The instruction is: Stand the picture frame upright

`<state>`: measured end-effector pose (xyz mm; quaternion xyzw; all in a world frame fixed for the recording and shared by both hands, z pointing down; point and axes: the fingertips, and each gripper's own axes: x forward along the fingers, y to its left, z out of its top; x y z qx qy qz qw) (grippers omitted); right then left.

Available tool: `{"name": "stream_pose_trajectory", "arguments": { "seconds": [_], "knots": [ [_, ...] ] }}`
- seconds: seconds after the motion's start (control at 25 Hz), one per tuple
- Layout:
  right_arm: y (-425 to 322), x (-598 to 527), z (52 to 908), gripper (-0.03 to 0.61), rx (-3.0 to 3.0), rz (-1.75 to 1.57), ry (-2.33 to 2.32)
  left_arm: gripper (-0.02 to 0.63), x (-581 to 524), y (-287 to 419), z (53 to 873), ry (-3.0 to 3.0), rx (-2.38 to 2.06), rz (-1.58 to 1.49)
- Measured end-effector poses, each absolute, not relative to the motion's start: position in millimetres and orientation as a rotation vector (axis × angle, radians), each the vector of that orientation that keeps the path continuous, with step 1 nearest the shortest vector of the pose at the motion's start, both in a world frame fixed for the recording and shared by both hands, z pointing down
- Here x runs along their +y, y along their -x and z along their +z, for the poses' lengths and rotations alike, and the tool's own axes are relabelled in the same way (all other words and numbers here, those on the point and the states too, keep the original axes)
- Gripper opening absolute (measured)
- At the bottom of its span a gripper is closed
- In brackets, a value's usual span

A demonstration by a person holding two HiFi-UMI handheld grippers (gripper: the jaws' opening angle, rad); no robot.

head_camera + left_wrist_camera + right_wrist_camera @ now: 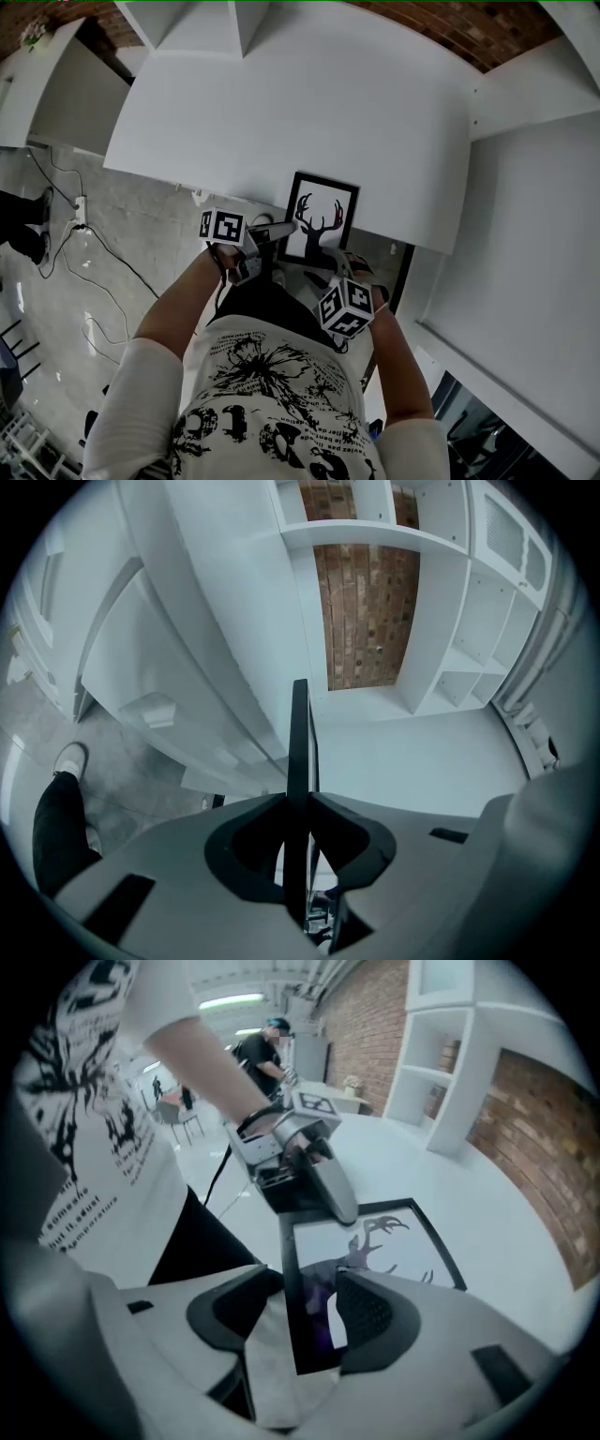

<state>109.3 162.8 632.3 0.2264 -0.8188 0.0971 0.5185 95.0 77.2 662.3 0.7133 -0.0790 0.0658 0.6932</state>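
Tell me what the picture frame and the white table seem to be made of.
Picture frame: thin black border, matte, likely painted wood or plastic; its look leaves that open. The deer print inside looks like white paper. White table: smooth, even white with a soft sheen and no grain, so probably laminate or painted board.

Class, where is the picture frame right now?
Head view, centre: the picture frame sits at the white table's near edge, its left side pinched by the left gripper.

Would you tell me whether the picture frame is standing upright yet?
Not yet: the picture frame is face up, overhanging the table edge, with the left claw clamped on its rim.
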Motion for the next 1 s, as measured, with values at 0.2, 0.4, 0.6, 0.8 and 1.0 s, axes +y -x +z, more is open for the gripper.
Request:
{"name": "stream_pose_trajectory", "arguments": {
  "seconds": [0.2,0.4,0.6,0.8,1.0],
  "knots": [
    [-155,147,621,0.242,-2.123,0.781,-0.881,0.086,76,-94,664,-1.615,-0.166,0.202],
    [-200,129,622,0.252,-2.154,1.229,-1.251,0.086,75,-94,664,-1.615,-0.157,0.217],
    [-197,123,642,0.252,-2.183,1.622,-1.235,0.086,74,-94,666,-1.616,-0.147,0.226],
    [-189,111,653,0.227,-2.21,1.799,-1.174,0.087,75,-95,666,-1.621,-0.136,0.245],
    [-193,104,659,0.11,-2.189,1.854,-1.143,0.087,73,-96,666,-1.632,-0.132,0.255]
  ]
}}
